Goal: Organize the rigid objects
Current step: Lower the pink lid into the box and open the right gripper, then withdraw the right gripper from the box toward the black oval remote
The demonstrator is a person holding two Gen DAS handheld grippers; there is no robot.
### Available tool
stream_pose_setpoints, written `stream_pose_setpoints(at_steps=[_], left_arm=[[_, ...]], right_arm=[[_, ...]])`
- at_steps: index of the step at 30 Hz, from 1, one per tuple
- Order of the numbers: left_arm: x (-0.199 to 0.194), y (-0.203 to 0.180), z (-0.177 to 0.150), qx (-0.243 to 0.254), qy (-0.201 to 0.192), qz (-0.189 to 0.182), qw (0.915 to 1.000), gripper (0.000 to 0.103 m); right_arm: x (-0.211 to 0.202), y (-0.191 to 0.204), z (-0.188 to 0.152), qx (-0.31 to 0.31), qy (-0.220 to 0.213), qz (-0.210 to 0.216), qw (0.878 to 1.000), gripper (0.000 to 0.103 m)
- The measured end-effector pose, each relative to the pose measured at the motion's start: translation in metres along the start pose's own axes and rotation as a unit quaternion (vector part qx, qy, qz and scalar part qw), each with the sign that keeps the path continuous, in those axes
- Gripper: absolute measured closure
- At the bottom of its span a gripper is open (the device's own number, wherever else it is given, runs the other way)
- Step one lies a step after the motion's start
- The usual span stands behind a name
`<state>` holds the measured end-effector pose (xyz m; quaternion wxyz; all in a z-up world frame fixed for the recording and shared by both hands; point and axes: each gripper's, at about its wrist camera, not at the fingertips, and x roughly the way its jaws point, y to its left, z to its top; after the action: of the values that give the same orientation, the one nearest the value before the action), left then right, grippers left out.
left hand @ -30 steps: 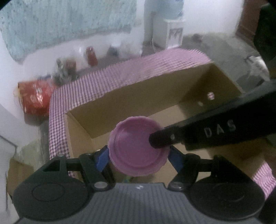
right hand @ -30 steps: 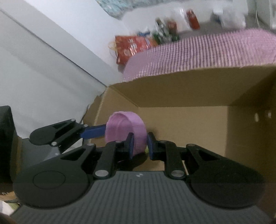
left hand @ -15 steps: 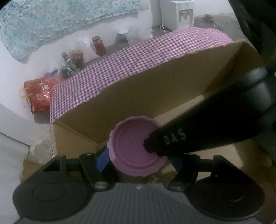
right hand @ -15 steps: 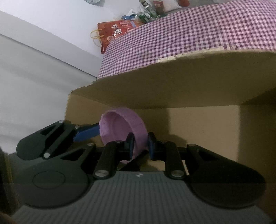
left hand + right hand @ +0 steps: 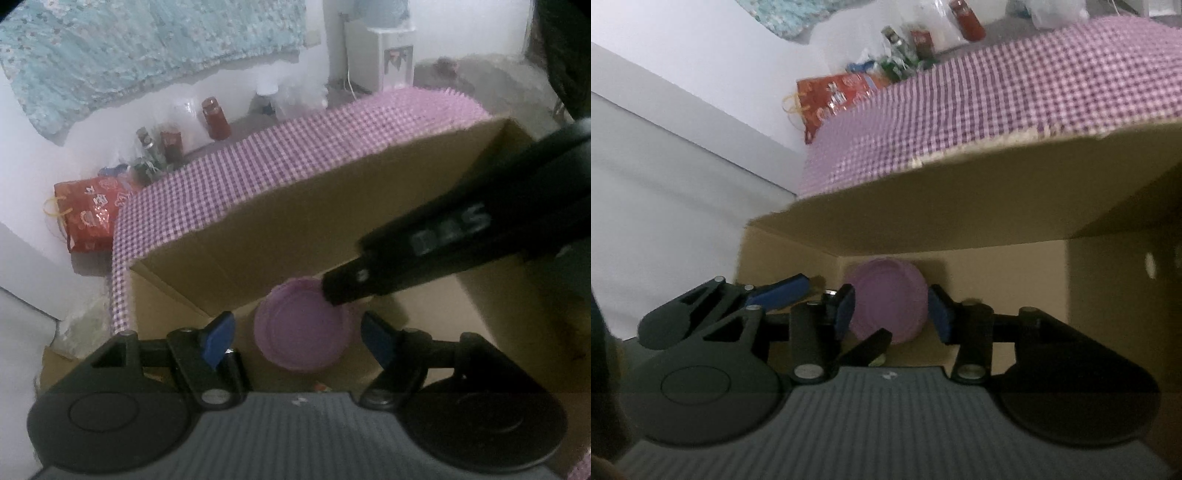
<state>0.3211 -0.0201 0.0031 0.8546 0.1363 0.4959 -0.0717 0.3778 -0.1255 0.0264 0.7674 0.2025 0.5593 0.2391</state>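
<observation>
My right fingers (image 5: 891, 308) are opening to let the purple plate (image 5: 303, 332) settle inside the cardboard box (image 5: 295, 229), while my left fingers (image 5: 299, 334) stand wide around it, gripping nothing.

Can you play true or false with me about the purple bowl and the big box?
1. The purple bowl is inside the cardboard box. True.
2. The left gripper is squeezing the bowl tight. False: its jaws stand apart on each side of the bowl, with a gap showing.
3. The right gripper has its jaws opening, with the bowl between them. True.
4. The cloth behind the box is plain blue. False: it is purple and white checks.
5. A red bag sits on the floor by the wall. True.
6. The box is full of toys. False: only the bowl shows clearly inside.
</observation>
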Motion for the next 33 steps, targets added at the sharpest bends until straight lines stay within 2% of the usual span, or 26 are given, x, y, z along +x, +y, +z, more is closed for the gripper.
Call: stream_pose_setpoints(at_steps=[4, 9, 14, 18, 21, 24, 28, 33], left_arm=[[-0.029, 0.009, -0.007, -0.024, -0.025, -0.019, 0.9992, 0.026], [-0.079, 0.018, -0.028, -0.043, -0.067, -0.04, 0.996, 0.026], [-0.132, 0.018, -0.057, -0.043, -0.112, -0.044, 0.9918, 0.025], [-0.167, 0.011, -0.095, -0.049, -0.146, -0.06, 0.9863, 0.022], [-0.175, -0.001, -0.125, -0.059, -0.166, -0.068, 0.9821, 0.019], [-0.166, -0.021, -0.161, -0.069, -0.171, -0.072, 0.9802, 0.019], [-0.146, -0.054, -0.198, -0.064, -0.15, -0.113, 0.9802, 0.019], [-0.114, -0.101, -0.212, -0.019, -0.118, -0.134, 0.9837, 0.019]], right_arm=[[-0.043, 0.0, -0.01, 0.002, -0.035, 0.027, 0.999, 0.058], [-0.111, 0.0, -0.045, 0.004, -0.086, 0.064, 0.994, 0.058], [-0.176, -0.005, -0.106, 0.002, -0.132, 0.093, 0.987, 0.056], [-0.21, -0.025, -0.166, 0.023, -0.156, 0.11, 0.981, 0.054], [-0.218, -0.046, -0.209, 0.047, -0.169, 0.105, 0.979, 0.054], [-0.214, -0.069, -0.25, 0.079, -0.179, 0.088, 0.977, 0.053], [-0.196, -0.101, -0.293, 0.128, -0.175, 0.065, 0.974, 0.052], [-0.177, -0.126, -0.318, 0.173, -0.171, 0.034, 0.969, 0.052]])
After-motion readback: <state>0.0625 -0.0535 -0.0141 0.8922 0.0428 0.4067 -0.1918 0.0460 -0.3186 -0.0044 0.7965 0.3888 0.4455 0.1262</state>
